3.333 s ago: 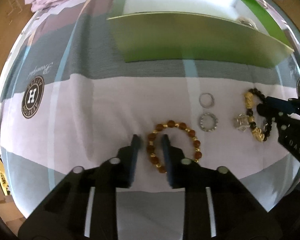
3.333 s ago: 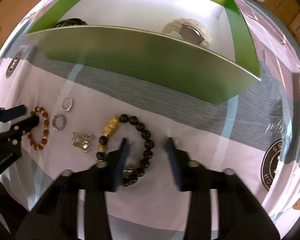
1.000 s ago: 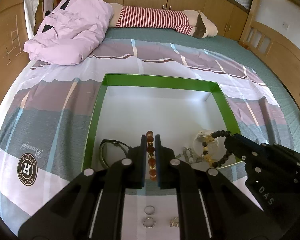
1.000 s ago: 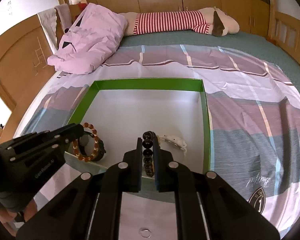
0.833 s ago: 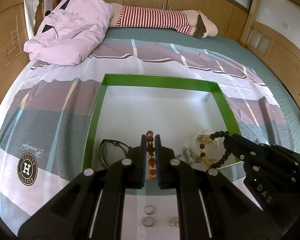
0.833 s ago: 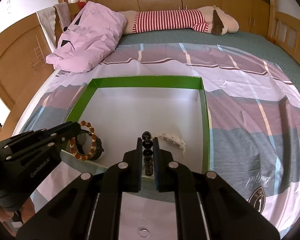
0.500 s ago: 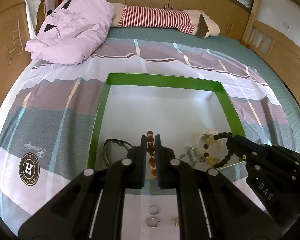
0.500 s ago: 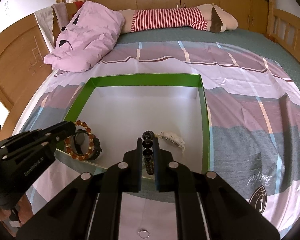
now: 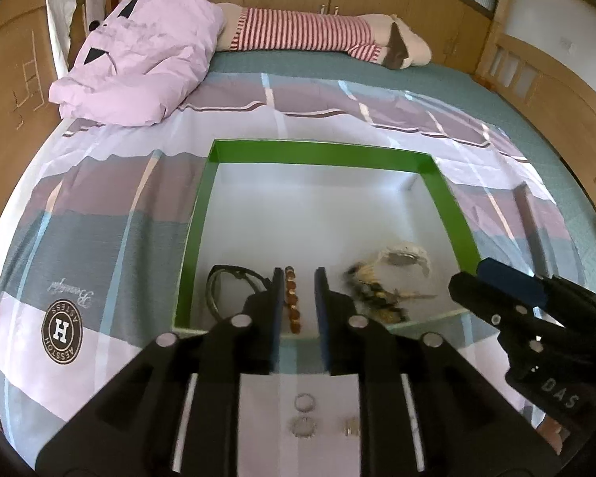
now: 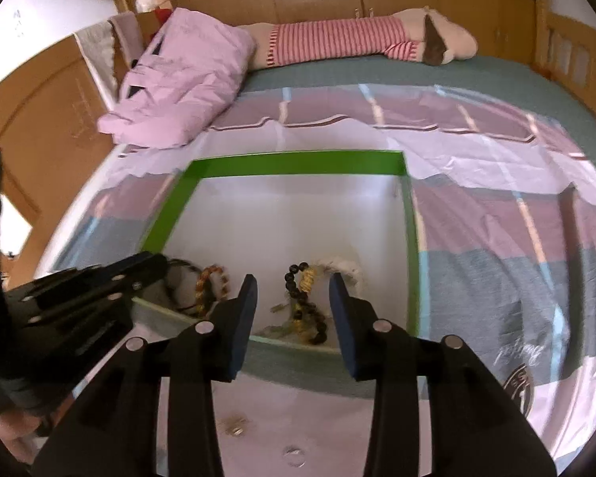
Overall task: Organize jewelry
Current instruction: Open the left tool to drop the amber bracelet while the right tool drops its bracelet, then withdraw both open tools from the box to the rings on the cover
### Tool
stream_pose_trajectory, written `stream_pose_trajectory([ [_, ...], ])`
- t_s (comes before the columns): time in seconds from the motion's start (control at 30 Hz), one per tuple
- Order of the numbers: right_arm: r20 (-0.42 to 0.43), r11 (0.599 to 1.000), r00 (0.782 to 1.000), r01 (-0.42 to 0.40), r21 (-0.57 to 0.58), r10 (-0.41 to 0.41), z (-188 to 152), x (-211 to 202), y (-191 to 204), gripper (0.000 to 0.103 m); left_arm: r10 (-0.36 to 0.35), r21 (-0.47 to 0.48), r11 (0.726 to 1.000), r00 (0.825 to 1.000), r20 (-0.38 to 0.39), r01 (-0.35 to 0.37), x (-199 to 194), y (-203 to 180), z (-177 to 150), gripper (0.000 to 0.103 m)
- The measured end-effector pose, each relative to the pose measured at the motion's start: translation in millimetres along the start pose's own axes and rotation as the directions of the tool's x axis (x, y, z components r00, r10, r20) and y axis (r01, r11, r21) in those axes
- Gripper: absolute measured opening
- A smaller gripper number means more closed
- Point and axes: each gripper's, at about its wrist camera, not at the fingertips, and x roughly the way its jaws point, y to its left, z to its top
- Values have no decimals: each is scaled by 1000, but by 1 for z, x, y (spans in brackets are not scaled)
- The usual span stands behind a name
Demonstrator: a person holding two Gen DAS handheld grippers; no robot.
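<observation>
The box [image 9: 322, 155] looks like smooth card, green walls faintly glossy, its floor matt white. The bedsheet [image 9: 99, 206] is soft printed cloth. The brown bracelet [image 9: 292, 302] has glossy beads. The rings [image 9: 304, 401] look like shiny metal. The gripper fingers [image 10: 242, 318] are matt black plastic.

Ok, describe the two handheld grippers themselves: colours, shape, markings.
Both the left gripper and the right gripper are matte black, angular, forked bodies with round silver screw heads. Each has two flat fingers faced with blue pads. White lettering, "DAS", marks the right one's side. No cables show.
</observation>
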Motion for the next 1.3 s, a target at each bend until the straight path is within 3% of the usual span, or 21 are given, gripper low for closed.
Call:
stream_pose_trajectory([
  [0.13, -80, 999, 996, -39, -28, 37, -18, -8, 4, 38, 14, 71, 997, 1000, -23, -12, -12, -3, -21, 21],
  [0.23, -181, 997, 983, -36, -73, 22, -37, 1, 9, 38, 50, 93, 995, 993, -104, -40, -8, 1, -45, 21],
  [0.3, -247, 994, 969, -42, -98, 17, -52, 13, 13, 37, 71, 74, 995, 984, -162, -59, 0, 10, -57, 21],
  [0.33, -279, 993, 960, -51, -107, 19, -58, 18, 15, 35, 78, 60, 996, 977, -197, -68, 5, 15, -62, 21],
  [0.37, -318, 992, 948, -64, -110, 26, -67, 25, 17, 26, 84, 33, 996, 967, -240, -79, 11, 22, -68, 21],
  [0.43, -361, 991, 931, -92, -96, 51, -75, 34, 20, 24, 83, -13, 996, 955, -285, -91, 17, 33, -74, 21],
  [0.57, -394, 985, 913, -152, -78, 109, -80, 49, 36, 24, 106, -24, 993, 952, -287, -117, 17, 40, -76, 40],
  [0.67, -419, 981, 900, -174, -88, 122, -84, 61, 50, 24, 100, -3, 994, 950, -295, -106, 18, 37, -79, 41],
  [0.77, -410, 980, 911, -121, -159, 46, -88, 68, 61, 24, 88, 13, 996, 946, -313, -88, 23, 32, -82, 42],
  [0.8, -409, 981, 912, -95, -171, 17, -86, 67, 61, 19, 85, 18, 996, 944, -320, -83, 25, 31, -83, 42],
  [0.9, -436, 994, 900, -35, -99, -12, -81, 70, 38, 17, 73, 34, 997, 938, -338, -65, 29, 27, -89, 43],
  [1.03, -405, 998, 913, 27, -64, -51, -71, 61, 12, 17, 50, 35, 999, 934, -353, -40, 33, 22, -91, 45],
  [1.17, -385, 999, 922, 31, -40, -44, -65, 52, 1, 19, 10, 14, 1000, 928, -372, -5, 39, 14, -92, 47],
  [1.3, -376, 999, 926, 24, -33, -34, -62, 49, 0, 29, -12, 7, 1000, 917, -399, 16, 47, 5, -96, 47],
])
